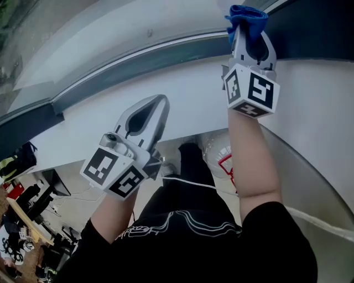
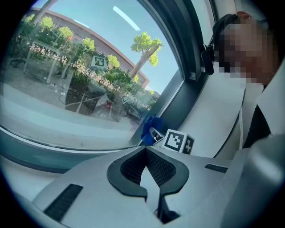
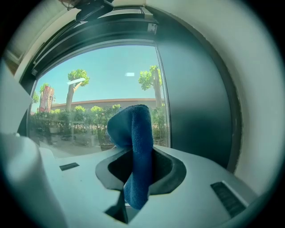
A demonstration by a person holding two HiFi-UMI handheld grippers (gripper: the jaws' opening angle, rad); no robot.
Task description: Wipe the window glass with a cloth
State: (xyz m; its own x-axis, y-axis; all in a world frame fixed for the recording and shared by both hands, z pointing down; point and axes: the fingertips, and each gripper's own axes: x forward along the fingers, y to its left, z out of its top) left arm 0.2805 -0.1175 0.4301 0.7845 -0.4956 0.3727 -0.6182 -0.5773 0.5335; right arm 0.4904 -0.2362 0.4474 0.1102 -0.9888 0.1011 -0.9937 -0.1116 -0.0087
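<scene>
Right claw high at glass, forearm outstretched, blue cloth between jaws.

Clear window glass spreads left of the right gripper and its cloth; the dark frame post stands just beside them on the right. The left gripper hangs well apart.
</scene>
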